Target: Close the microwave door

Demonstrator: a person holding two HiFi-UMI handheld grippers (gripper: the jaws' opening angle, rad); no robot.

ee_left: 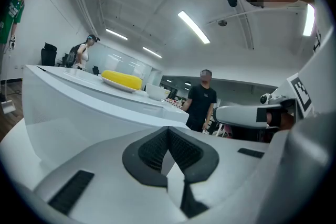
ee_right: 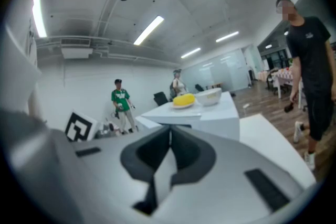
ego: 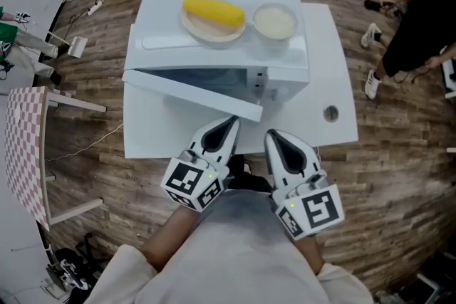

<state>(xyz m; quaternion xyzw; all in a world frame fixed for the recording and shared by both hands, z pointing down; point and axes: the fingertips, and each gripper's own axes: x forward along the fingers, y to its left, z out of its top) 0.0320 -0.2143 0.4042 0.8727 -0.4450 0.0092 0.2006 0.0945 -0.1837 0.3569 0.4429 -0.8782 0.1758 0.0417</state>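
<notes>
Left hand-held gripper (ego: 226,126): jaws together, empty, tip just beside the free edge of the ajar white microwave door (ego: 192,95). Right hand-held gripper (ego: 279,142): jaws together, empty, alongside. White box microwave (ego: 285,67) stands on the white counter (ego: 335,82); on top sit a yellow corn cob (ego: 214,9) and a white bowl (ego: 275,21).

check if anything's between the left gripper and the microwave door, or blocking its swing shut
Nothing visible. The left gripper sits right by the door at its free end, and the gap from door to microwave looks bare. The plate and bowl rest on top, outside the swing.
</notes>
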